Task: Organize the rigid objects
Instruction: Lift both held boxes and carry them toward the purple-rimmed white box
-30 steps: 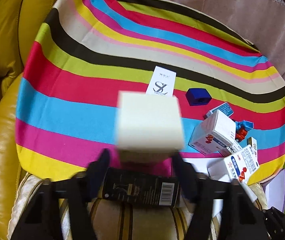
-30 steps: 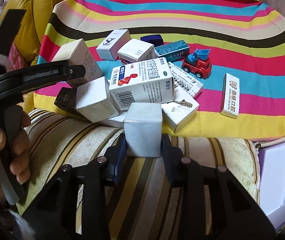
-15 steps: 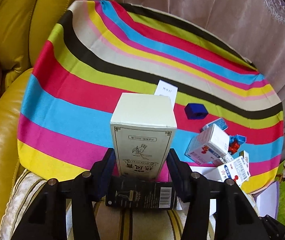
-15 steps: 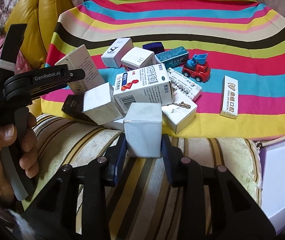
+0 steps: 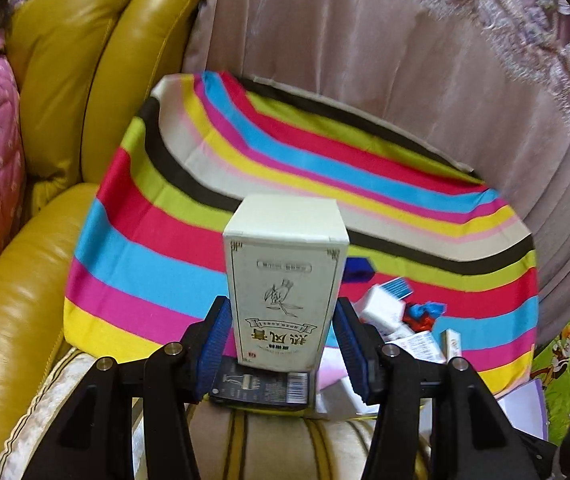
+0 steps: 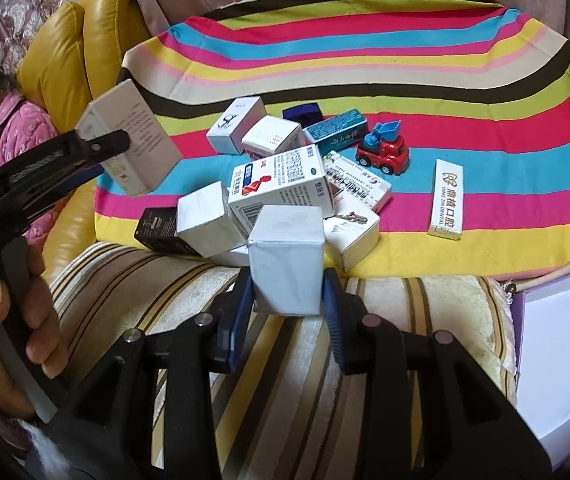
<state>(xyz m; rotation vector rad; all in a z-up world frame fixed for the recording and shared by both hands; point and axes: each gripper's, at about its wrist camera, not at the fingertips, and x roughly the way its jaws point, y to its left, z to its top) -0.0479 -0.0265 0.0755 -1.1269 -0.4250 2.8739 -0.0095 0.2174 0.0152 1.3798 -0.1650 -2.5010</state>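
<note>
My left gripper (image 5: 283, 338) is shut on a tall cream carton (image 5: 285, 280) with a bird drawing, held upright in the air above the striped cloth (image 5: 189, 224); the carton also shows in the right wrist view (image 6: 133, 140). My right gripper (image 6: 287, 300) is shut on a plain white box (image 6: 287, 258) at the near edge of the cloth. Behind it lies a pile of boxes: a white medicine box with a red figure (image 6: 281, 186), a white cube (image 6: 205, 218), a black box (image 6: 157, 228), a teal box (image 6: 335, 132). A red toy truck (image 6: 383, 150) stands to the right.
A white dental box (image 6: 447, 198) lies alone on the right of the cloth. An open white and purple box (image 6: 557, 352) stands at the far right. Yellow leather cushions (image 5: 65, 92) flank the left. A striped beige cushion (image 6: 325, 360) lies below my right gripper.
My left gripper has lifted the cream carton up and tilted it upright, away from the cloth. My right gripper has kept its hold on the white box and hardly moved.
</note>
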